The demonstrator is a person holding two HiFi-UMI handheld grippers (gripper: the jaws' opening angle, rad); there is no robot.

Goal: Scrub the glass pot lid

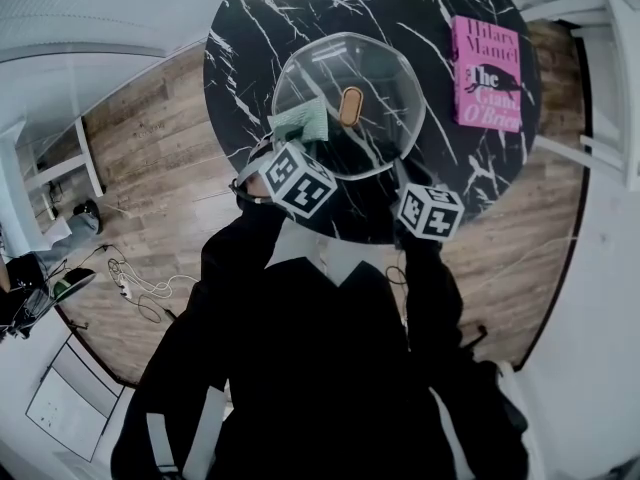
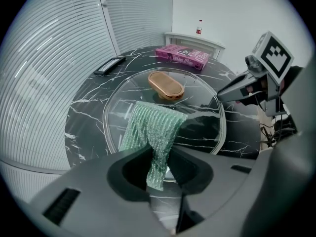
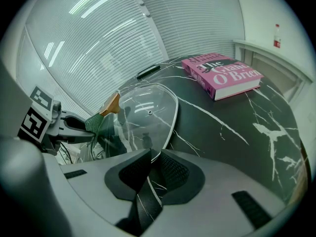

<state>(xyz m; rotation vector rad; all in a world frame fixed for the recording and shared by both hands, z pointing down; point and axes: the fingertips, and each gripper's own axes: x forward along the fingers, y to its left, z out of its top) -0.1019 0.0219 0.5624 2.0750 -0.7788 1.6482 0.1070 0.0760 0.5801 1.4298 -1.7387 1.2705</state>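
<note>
The right gripper is clamped on the near rim of the glass pot lid, with the thin edge of the glass caught between its two dark ridged pads. The lid is tilted over the round black marble table, and its oval wooden handle is on the face turned toward the left gripper. No view shows clearly whether the lid's far edge touches the table.

The left gripper grasps a green ribbed scrubbing cloth, with the lower end of the cloth pinched between its jaws. The rest of the cloth spreads upward and lies flat against the glass, on the near-left part of the lid, just below the handle and not touching it. In the head view the two grippers sit at the near edge of the lid, with the left one at the cloth and the right one at the rim to the right.

A pink book titled "The Giant O'Brien" lies flat on the far right of the table, well apart from the lid. A flat black bar-shaped device lies at the far edge of the table. A small red-capped bottle stands on a white ledge beyond the table.
</note>
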